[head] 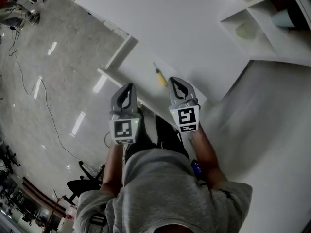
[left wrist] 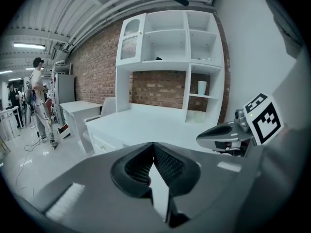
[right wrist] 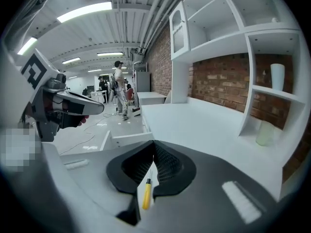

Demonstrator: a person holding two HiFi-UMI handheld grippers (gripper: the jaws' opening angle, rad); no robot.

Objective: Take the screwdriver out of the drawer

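A yellow-handled screwdriver lies in the open white drawer pulled out from the white desk. In the head view my left gripper hangs over the drawer's near edge, to the left of the screwdriver. My right gripper is just to the right of the screwdriver, its tip near the handle. Both are shut with nothing between the jaws. In the right gripper view the screwdriver shows below my shut right gripper, apart from the pads. The left gripper view shows my shut left gripper and the right gripper beside it.
A white shelf unit stands on the desk at the back right, with a pale cup and a greenish object in its compartments. Cables run across the shiny floor. People stand far off in the room.
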